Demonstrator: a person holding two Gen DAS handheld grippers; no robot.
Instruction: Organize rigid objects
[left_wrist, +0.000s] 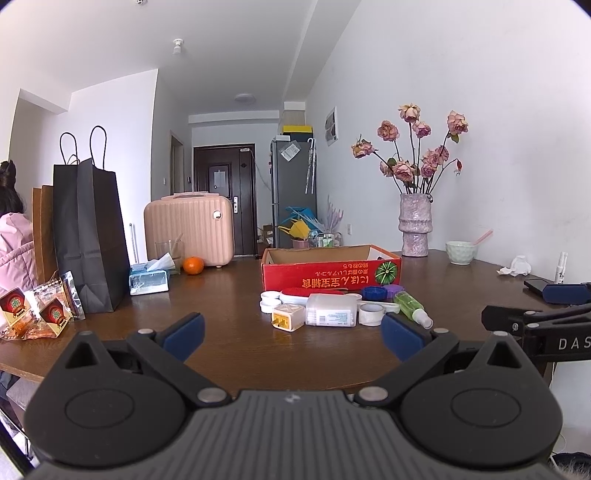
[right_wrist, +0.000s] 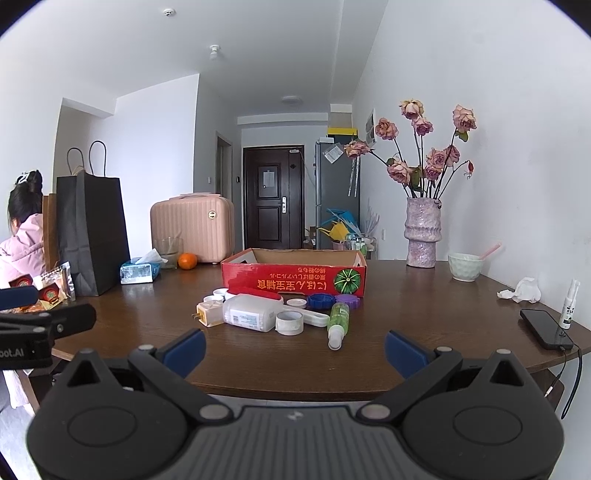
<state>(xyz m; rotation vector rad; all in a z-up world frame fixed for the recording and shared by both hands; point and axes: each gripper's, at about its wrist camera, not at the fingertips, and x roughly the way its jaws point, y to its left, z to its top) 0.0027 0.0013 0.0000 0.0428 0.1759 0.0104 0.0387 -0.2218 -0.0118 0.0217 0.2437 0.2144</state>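
Your left gripper (left_wrist: 291, 334) & right gripper (right_wrist: 295, 349): jaws spread wide, nothing held, both at table's (right_wrist: 424, 317) near edge. Small items, e.g. swab box (right_wrist: 251, 315), tape roll (right_wrist: 289, 322), green bottle (right_wrist: 338, 320), lie mid-table, just before red box (right_wrist: 291, 278).

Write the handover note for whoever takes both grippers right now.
Left gripper: open, empty, held back at the near table edge.
Right gripper: open, empty, likewise held back.
Red cardboard box: open, mid-table; its inside can't be seen from here.
Loose in front of it: charger plug, clear cotton-swab box, tape roll, green spray bottle, blue lid, purple lid.
Nothing gripped yet; all of that remains to sort.
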